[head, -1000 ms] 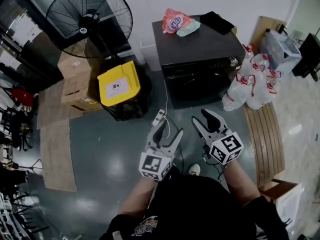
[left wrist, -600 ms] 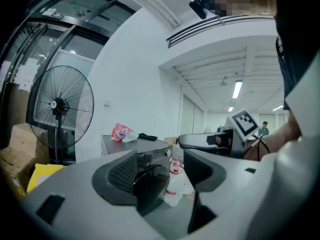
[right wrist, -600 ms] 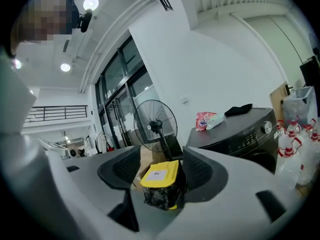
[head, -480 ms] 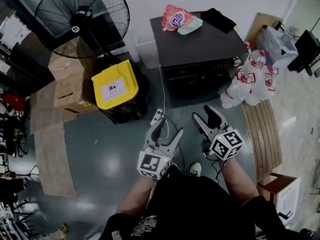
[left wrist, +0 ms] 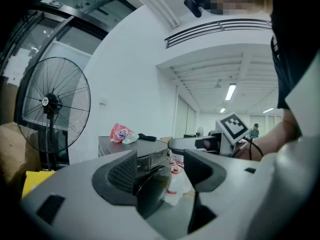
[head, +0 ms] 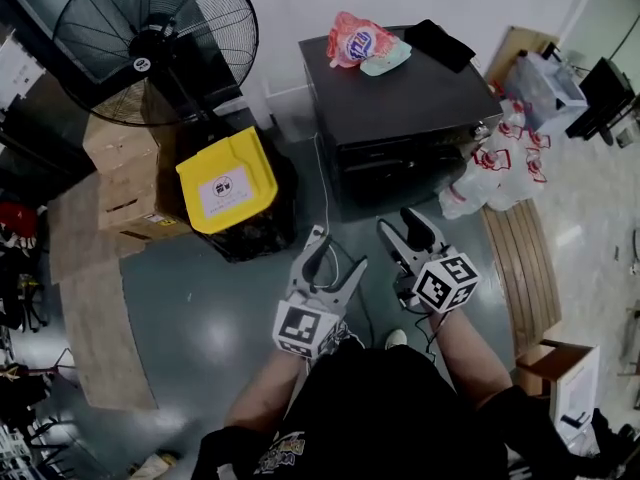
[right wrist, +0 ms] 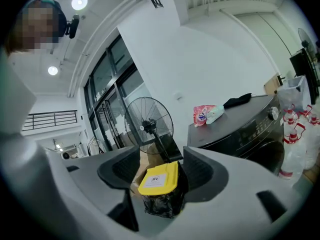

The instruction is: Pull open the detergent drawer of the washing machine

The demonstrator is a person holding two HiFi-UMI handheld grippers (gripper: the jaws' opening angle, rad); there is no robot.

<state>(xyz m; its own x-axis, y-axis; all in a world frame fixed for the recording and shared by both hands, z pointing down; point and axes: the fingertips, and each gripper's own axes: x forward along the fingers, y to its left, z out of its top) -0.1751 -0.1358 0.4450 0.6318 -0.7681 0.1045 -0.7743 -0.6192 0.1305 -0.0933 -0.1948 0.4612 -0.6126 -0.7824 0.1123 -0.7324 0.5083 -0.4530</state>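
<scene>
Black and boxy, the washing machine [head: 400,93] sits at the upper centre of the head view, well apart from both tools. I cannot pick out its drawer on the dark front panel. At lower centre, the left gripper [head: 335,261] has its jaws spread wide with nothing in them, and the right gripper [head: 403,230] is parted and empty too. The likely trouble is that on so dark a face a jaw could close on the knob [right wrist: 273,113] instead of the drawer, or slip off a shallow lip. The white cable [head: 322,173] on the floor could also snag a foot on the approach.
</scene>
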